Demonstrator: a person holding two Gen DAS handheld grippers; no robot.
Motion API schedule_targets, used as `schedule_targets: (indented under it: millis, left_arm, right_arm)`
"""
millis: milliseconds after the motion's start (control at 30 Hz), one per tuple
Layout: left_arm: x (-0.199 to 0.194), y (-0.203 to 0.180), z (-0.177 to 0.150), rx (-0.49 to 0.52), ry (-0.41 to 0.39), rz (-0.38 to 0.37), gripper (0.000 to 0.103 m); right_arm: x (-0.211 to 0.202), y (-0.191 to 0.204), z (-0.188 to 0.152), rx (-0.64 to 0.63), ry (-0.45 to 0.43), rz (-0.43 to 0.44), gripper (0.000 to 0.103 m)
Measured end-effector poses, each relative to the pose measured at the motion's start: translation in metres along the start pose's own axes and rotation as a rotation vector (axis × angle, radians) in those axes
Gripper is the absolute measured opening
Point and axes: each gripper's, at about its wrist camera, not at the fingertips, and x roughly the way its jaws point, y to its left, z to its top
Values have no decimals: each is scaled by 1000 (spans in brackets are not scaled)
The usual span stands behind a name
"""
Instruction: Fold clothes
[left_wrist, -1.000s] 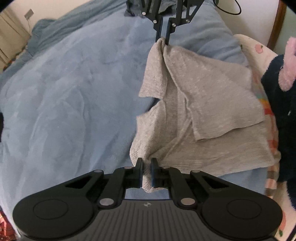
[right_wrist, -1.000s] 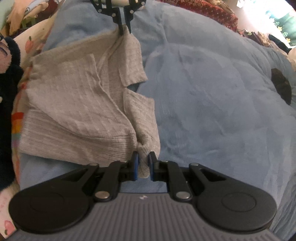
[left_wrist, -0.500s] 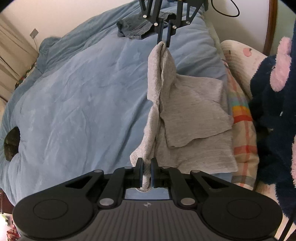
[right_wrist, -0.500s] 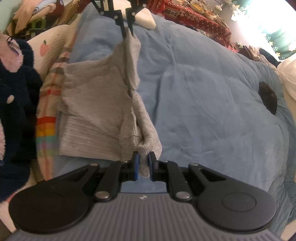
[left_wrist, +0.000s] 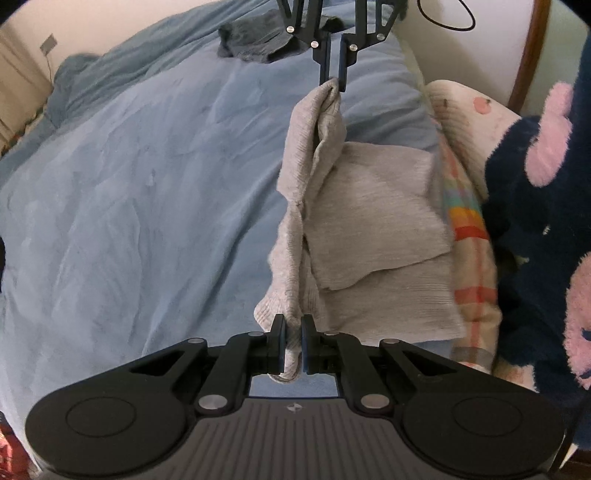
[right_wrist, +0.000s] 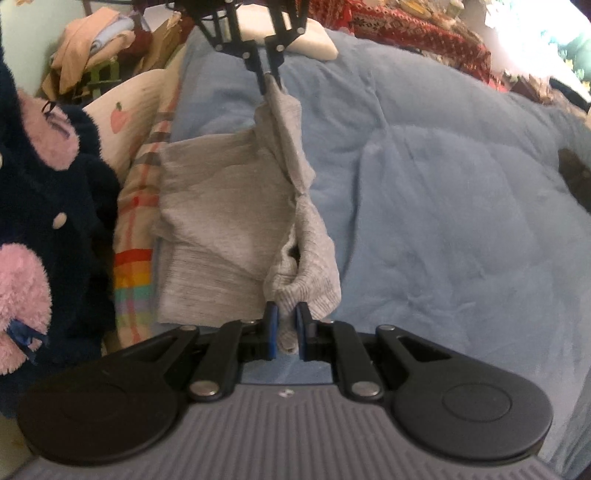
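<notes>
Left gripper (left_wrist: 293, 345) | jaws clamp grey garment (left_wrist: 373, 206) | right gripper (right_wrist: 285, 330) | same, over blue bedspread (left_wrist: 147, 177)

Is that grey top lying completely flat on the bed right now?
No: the left gripper and right gripper each pinch an end of the grey top, holding one edge lifted above the blue duvet.

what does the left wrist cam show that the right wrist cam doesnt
Only the left wrist view shows the dark blue garment heaped at the far end of the bed, a black cable on the wall and a wooden post.

Only the right wrist view shows the red patterned blanket, a white pillow and piled clutter.

Both show the grey sweater, gripped along one edge by the left gripper and right gripper, the blue duvet and the navy and pink plush.
</notes>
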Motion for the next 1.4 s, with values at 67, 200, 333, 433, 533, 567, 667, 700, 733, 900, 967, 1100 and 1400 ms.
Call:
schedule_targets:
  millis: [67,200,333,433,533,567,667,700,733,900,967,1100,1400]
  left_arm:
    - [12,15,-3,-20,3,-17,8]
    - [34,46,-10,-75,-4,-1,8]
    - [54,71,-19,-136,-25,9,8]
    - [69,81,-27,-178,-35,-22,8]
    - [77,86,-31,-197,-42,-35,7]
    - [79,89,-32,-203,-47,-37,7]
    - [78,100,-35,-228,-63,-27,7]
    - [79,104,-36,-241,-63,-24,7]
    - [79,109,-38,-248,-69,-12,7]
    - [81,121,-46,-287,-65,24,7]
    - [83,125,-51,-303,-63,42,7]
    - [89,134,-57,-379,-65,70,8]
    - [80,131,-69,-528,-75,217,50]
  right_arm:
    - [10,-20,-2,25,-2,27,11]
    - [27,-57,-5,58,7,29,10]
    - [49,-88,-10,82,22,-5,8]
    - [66,-107,-13,102,27,-8,7]
    - [79,-115,-15,92,23,-3,6]
    - [81,-118,-16,92,21,-4,6]
    - [88,-130,-17,100,12,-19,6]
    - [89,-135,-18,107,12,-23,6]
    - [89,-140,-18,111,8,-30,6]
    - [92,-159,-21,137,-6,-74,5]
    - [94,-166,-22,149,-6,-89,5]
    - [104,-177,-27,196,-3,-124,6]
    - [102,-193,-39,370,-58,-180,27]
